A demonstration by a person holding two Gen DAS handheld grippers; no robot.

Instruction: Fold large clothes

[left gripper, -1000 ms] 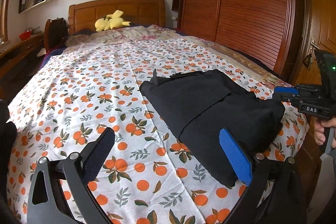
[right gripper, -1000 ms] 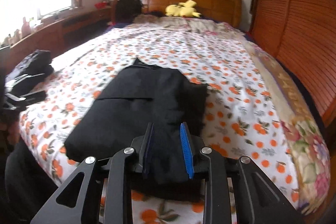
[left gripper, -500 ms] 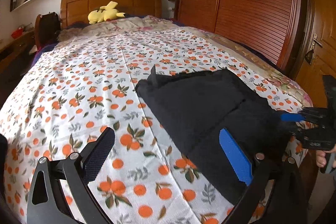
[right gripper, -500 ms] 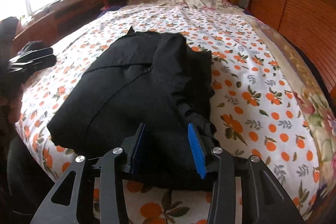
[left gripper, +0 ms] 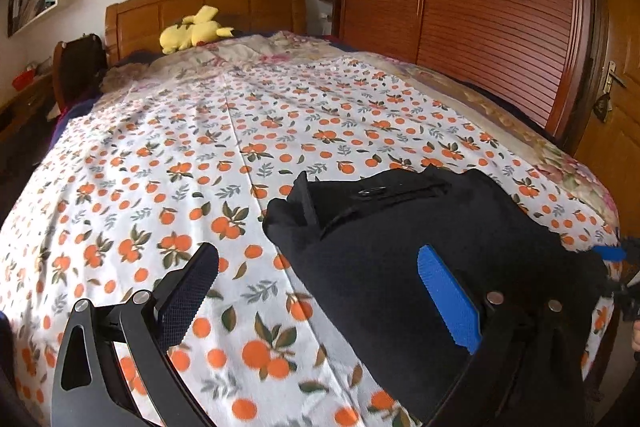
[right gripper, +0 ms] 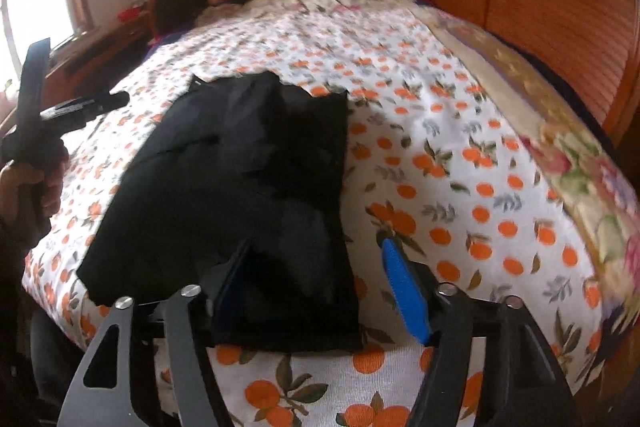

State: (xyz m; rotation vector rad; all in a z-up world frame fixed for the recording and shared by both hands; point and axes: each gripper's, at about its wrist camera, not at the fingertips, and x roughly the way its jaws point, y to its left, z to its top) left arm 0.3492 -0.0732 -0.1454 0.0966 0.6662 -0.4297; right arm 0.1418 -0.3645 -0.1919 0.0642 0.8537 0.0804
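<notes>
A black garment (left gripper: 420, 239) lies folded on the orange-print bedsheet (left gripper: 200, 163) near the foot of the bed; it also shows in the right wrist view (right gripper: 240, 179). My left gripper (left gripper: 316, 291) is open and empty, with its blue finger over the garment's near left edge. My right gripper (right gripper: 316, 279) is open, its jaws wide apart over the garment's near right corner, holding nothing. In the left wrist view the right gripper's blue tip (left gripper: 610, 253) shows at the far right edge. In the right wrist view the left gripper (right gripper: 86, 107) shows at the left.
A yellow plush toy (left gripper: 194, 31) lies by the wooden headboard (left gripper: 208, 7). A wooden wardrobe (left gripper: 480, 7) stands along the right side. A floral blanket (right gripper: 580, 163) runs along the bed's right edge. A desk and window (right gripper: 36, 15) are on the left.
My right gripper opened and let go of the black garment, which now lies flat. My left gripper moved nearer the garment and stayed open.
</notes>
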